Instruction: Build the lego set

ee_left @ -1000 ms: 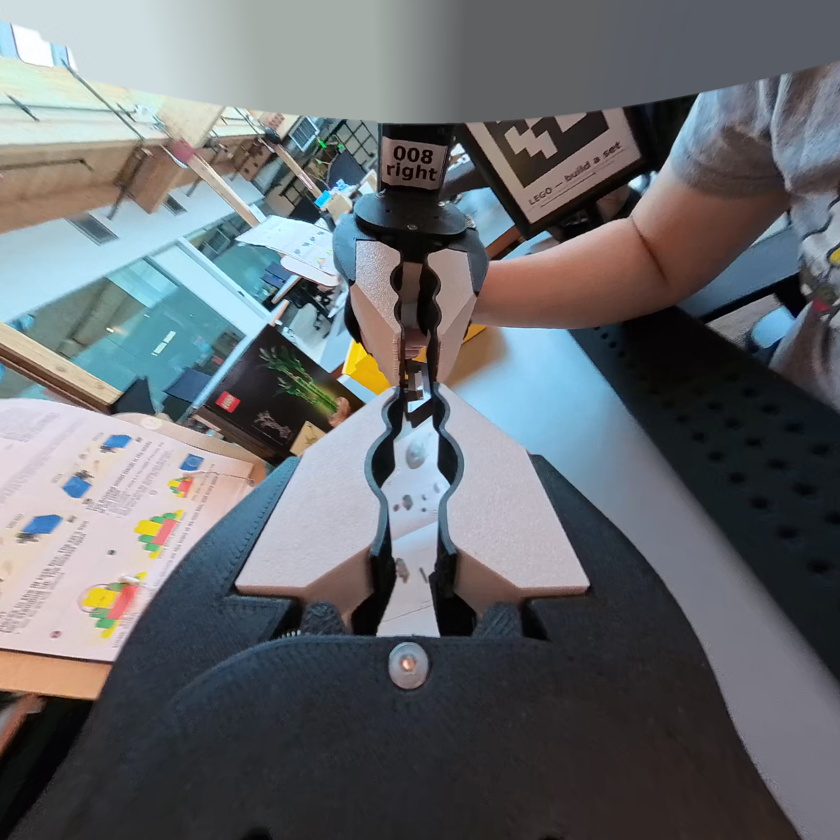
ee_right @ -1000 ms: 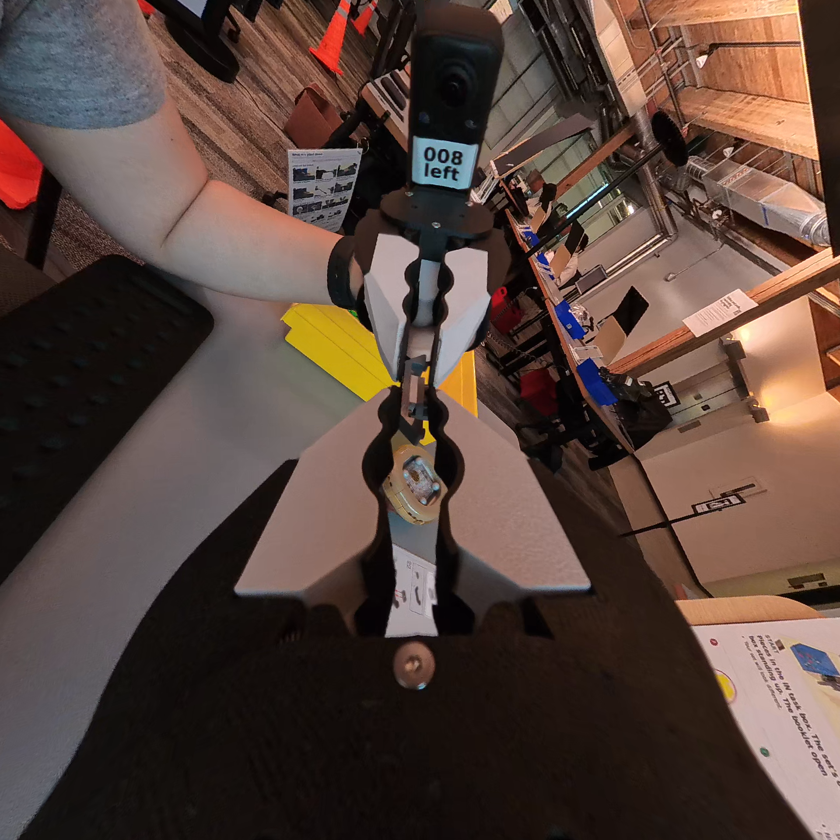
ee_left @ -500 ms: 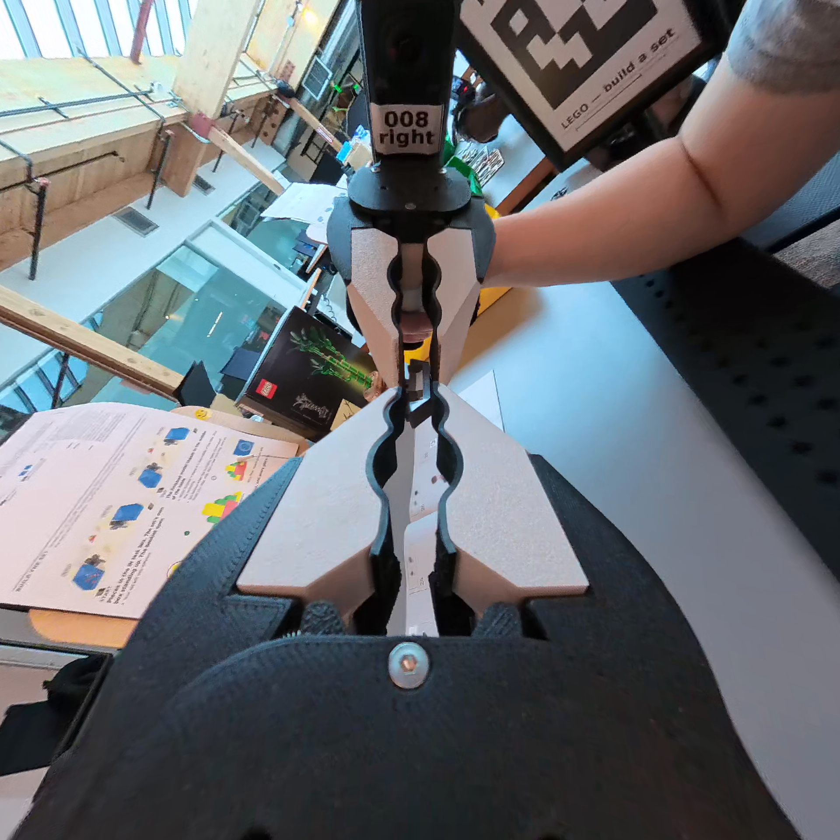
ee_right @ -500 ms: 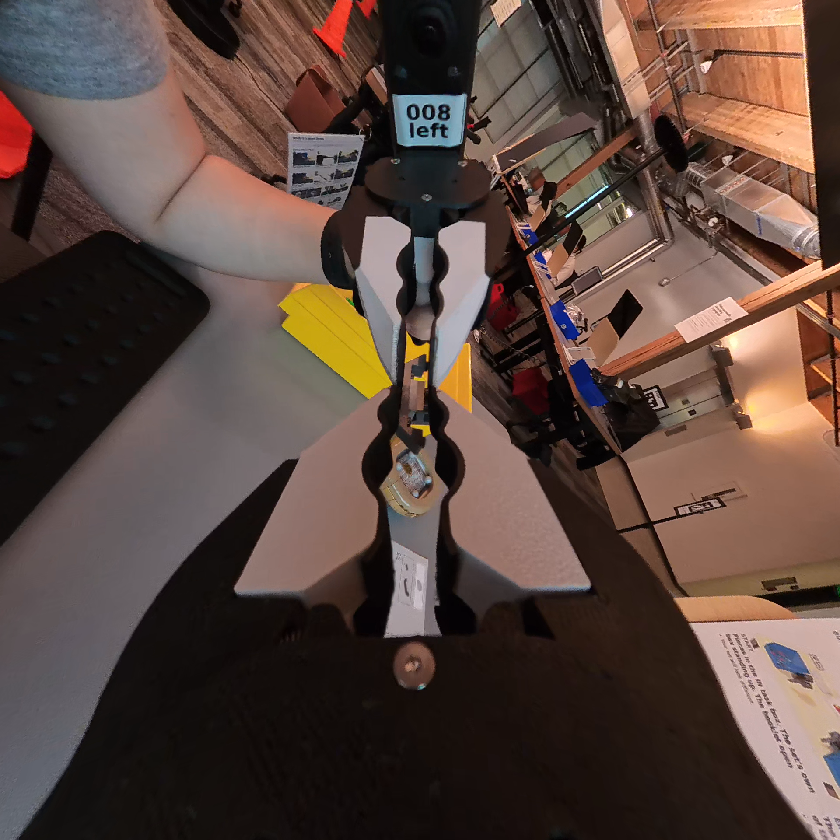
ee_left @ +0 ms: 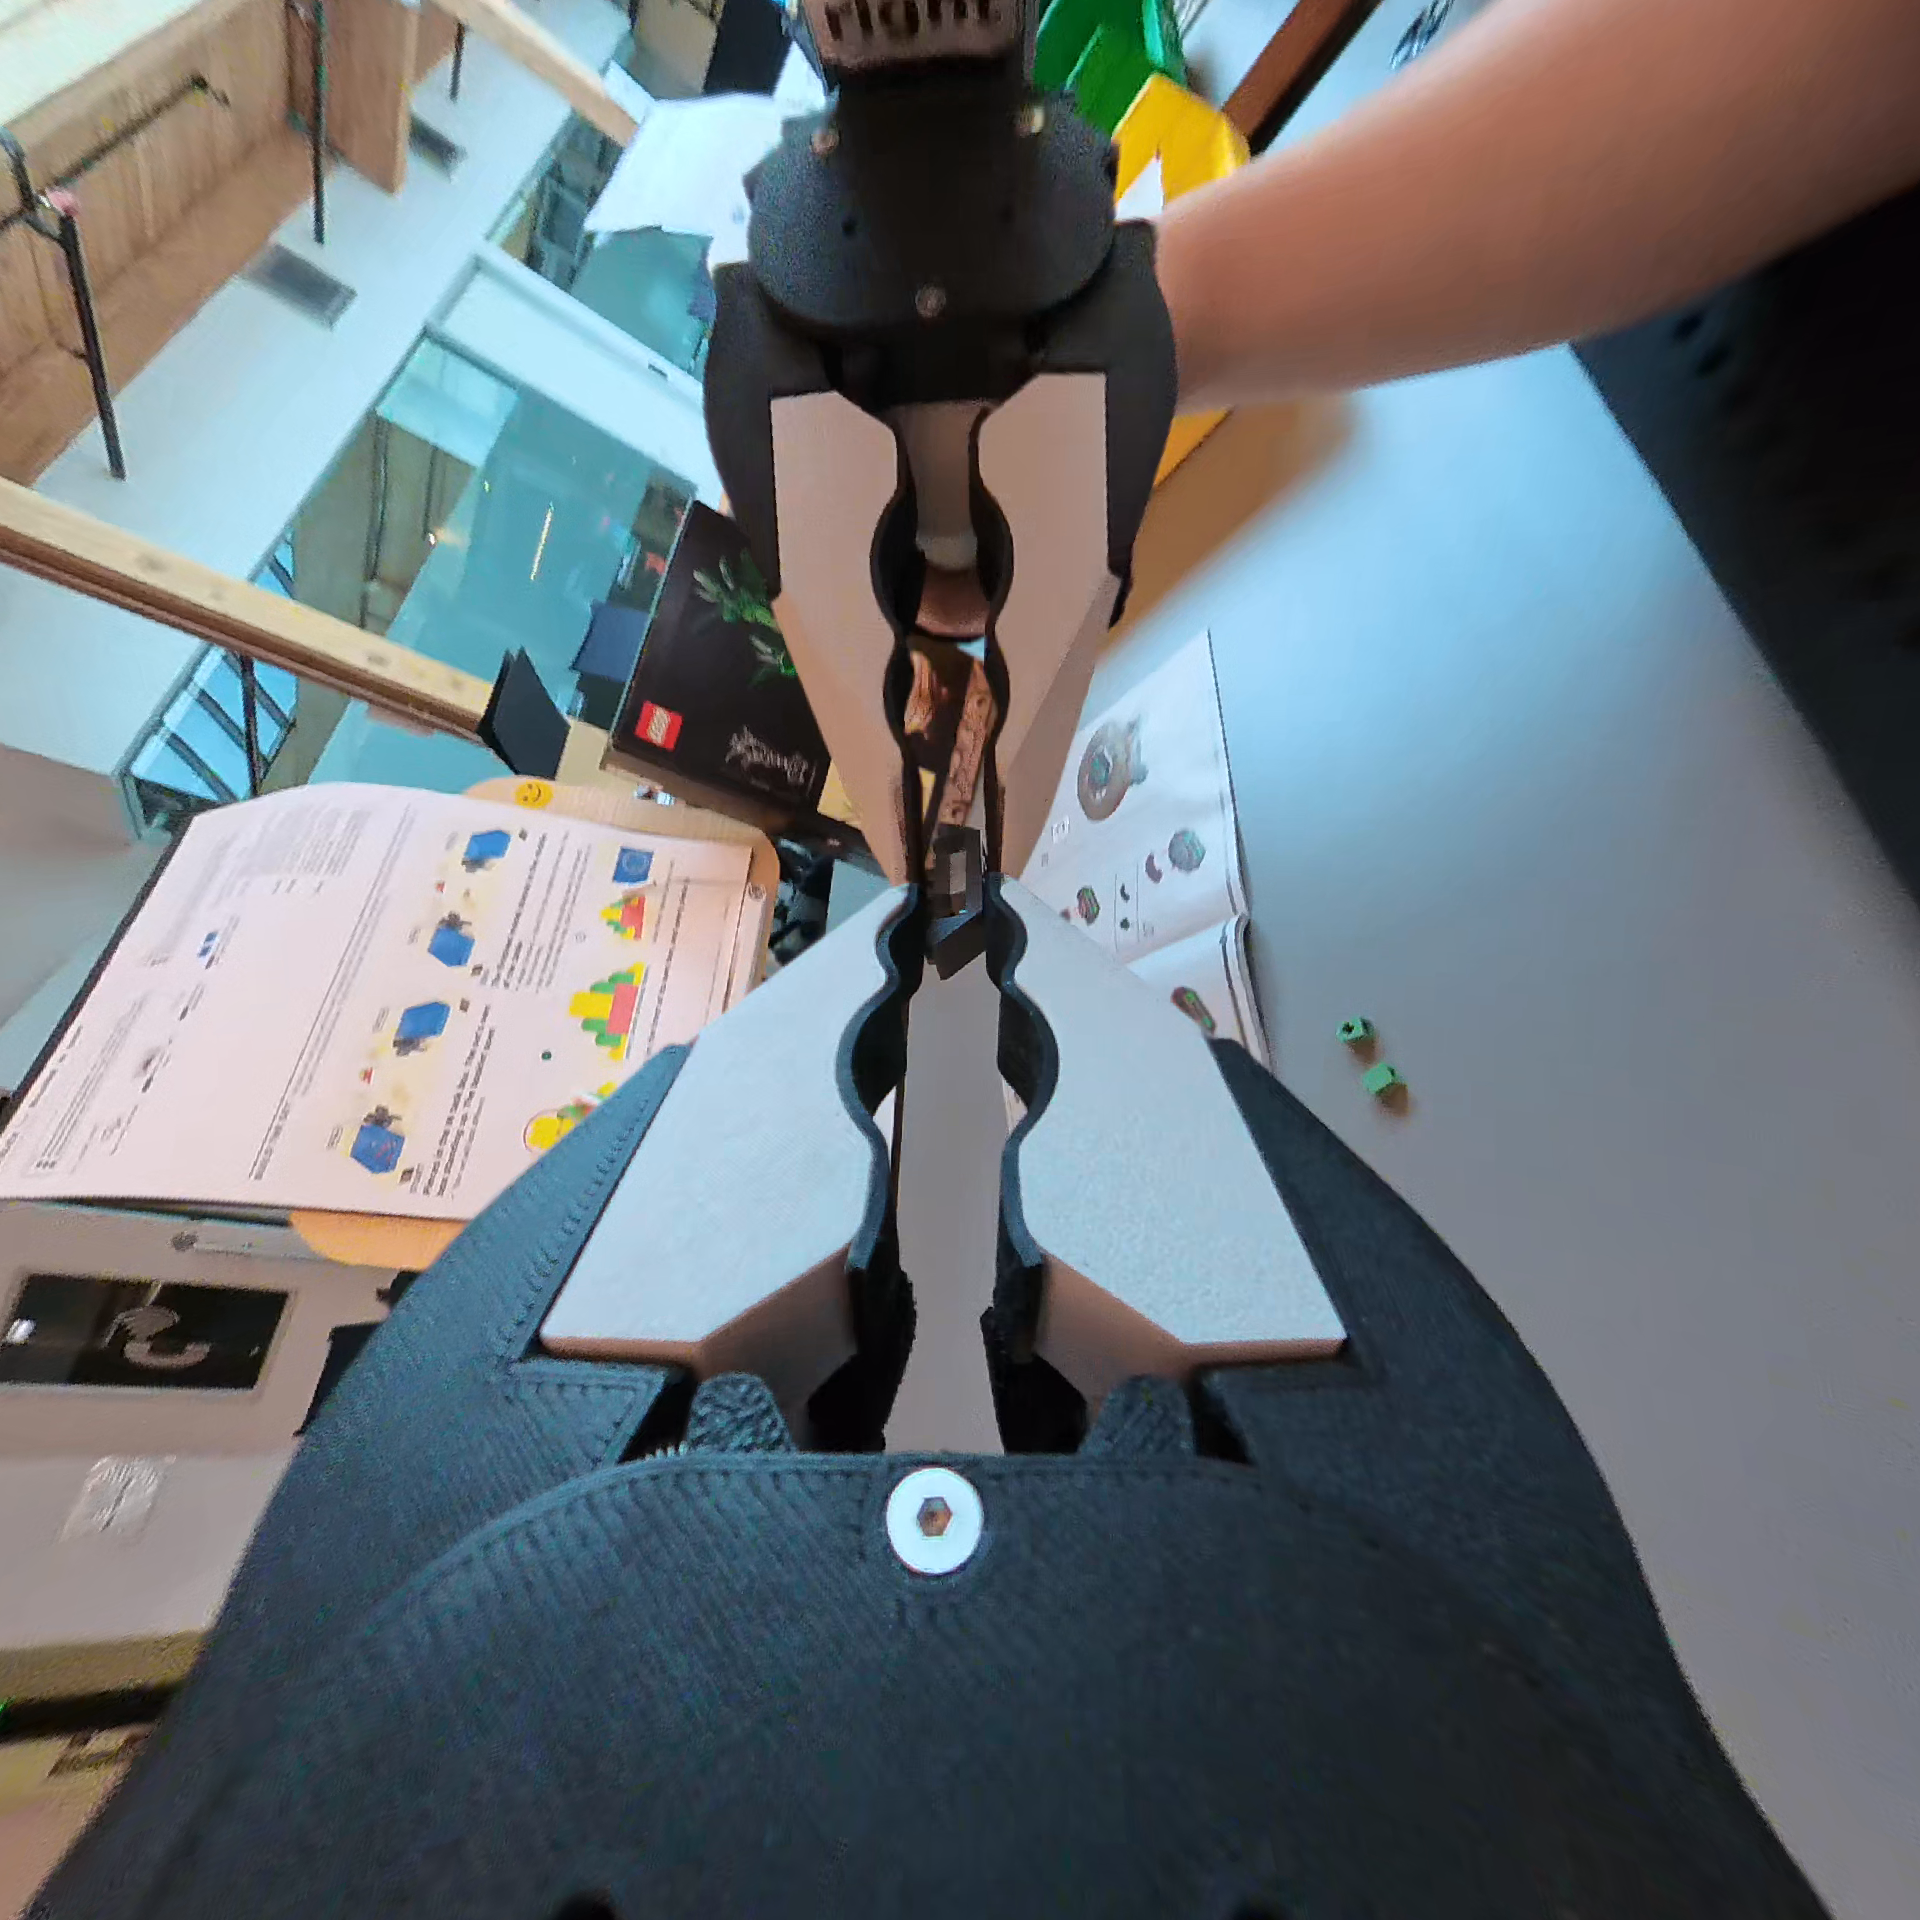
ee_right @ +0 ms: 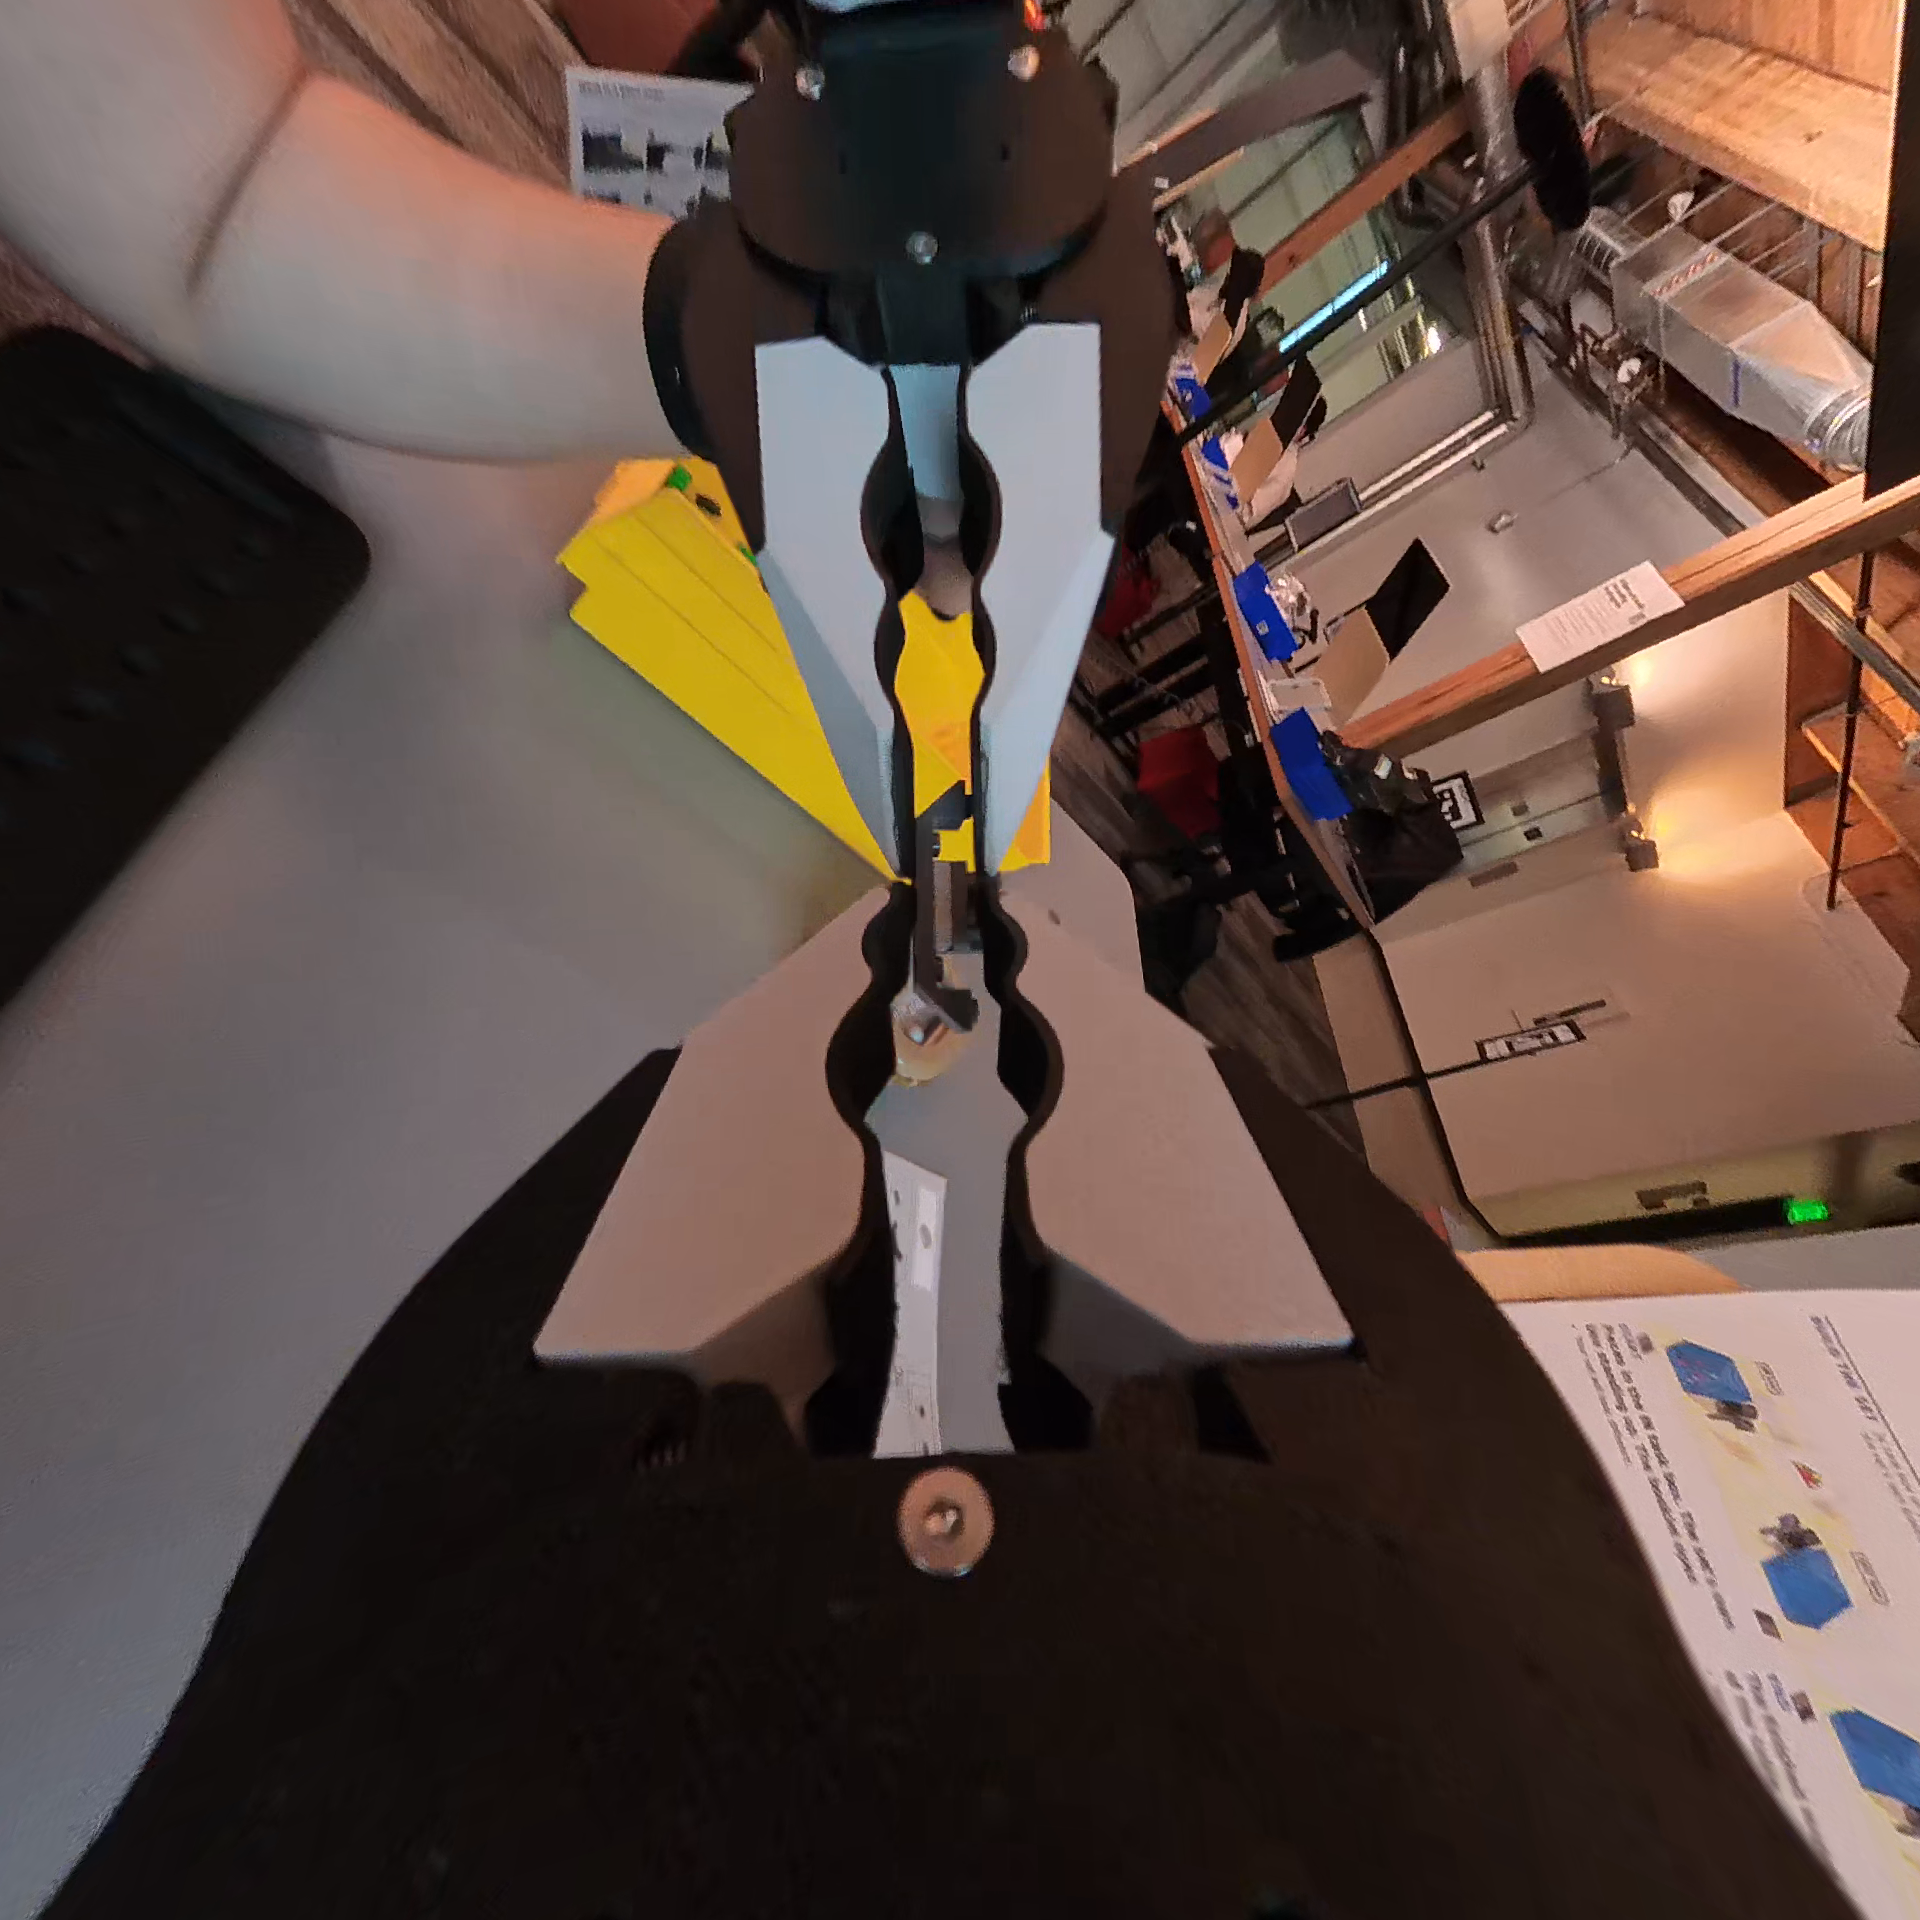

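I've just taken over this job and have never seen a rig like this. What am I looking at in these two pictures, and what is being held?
There is no robot arm. A person holds a hand-held two-finger claw in each hand, and each claw carries a camera looking forward along its fingers.

In the left wrist view the big black and beige left claw fills the foreground, and the right claw faces it tip to tip. The right wrist view shows the same meeting from the other side.

Both claws are shut on small dark lego pieces where the tips meet; I cannot tell whether the pieces are joined.

On the grey table lie an open white instruction booklet, two tiny green lego pieces and a yellow bin.
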`<action>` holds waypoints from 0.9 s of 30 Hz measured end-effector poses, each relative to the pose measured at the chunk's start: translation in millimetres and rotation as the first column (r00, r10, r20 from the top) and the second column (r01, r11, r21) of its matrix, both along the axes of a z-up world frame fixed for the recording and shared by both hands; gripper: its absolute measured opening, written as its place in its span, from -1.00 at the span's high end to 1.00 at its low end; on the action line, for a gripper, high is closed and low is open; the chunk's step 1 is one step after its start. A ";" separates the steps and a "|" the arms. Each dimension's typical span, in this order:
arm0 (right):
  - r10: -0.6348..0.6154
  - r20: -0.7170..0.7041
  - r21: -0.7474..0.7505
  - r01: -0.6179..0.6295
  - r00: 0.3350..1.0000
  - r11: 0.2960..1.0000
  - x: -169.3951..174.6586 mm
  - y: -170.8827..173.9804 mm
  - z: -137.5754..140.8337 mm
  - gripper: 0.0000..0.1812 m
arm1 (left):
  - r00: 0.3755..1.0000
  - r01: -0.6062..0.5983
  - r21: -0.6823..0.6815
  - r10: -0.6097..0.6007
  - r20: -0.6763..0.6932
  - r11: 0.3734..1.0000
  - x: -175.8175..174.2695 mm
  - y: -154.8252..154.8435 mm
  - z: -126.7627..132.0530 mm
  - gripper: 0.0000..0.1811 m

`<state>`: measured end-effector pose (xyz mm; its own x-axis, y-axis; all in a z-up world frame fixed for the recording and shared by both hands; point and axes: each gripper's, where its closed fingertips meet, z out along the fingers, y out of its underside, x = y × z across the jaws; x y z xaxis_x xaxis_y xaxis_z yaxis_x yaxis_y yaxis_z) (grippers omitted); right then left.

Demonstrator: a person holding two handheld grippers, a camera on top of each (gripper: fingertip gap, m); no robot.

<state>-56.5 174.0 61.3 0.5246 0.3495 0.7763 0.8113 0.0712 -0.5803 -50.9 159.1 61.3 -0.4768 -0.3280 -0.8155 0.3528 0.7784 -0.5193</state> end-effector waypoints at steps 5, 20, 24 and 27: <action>-0.062 0.079 -0.034 0.065 0.995 0.997 7.8 5.9 -14.0 0.89 | 0.996 -0.069 0.058 0.072 -0.046 0.996 7.8 4.6 -13.3 0.90; 0.215 -0.272 0.165 -0.175 0.938 0.971 -9.1 -15.1 31.0 0.89 | 0.987 0.145 -0.341 -0.161 -0.017 0.929 -8.1 -10.6 29.5 0.68; 0.269 -0.307 0.179 -0.222 0.913 0.958 -14.0 -20.0 34.8 0.89 | 0.979 0.197 -0.361 -0.202 0.024 0.912 -12.6 -16.6 33.7 0.79; 0.291 -0.313 0.184 -0.243 0.904 0.952 -16.0 -22.6 35.7 0.89 | 0.976 0.213 -0.354 -0.212 0.040 0.911 -14.8 -19.2 34.6 0.79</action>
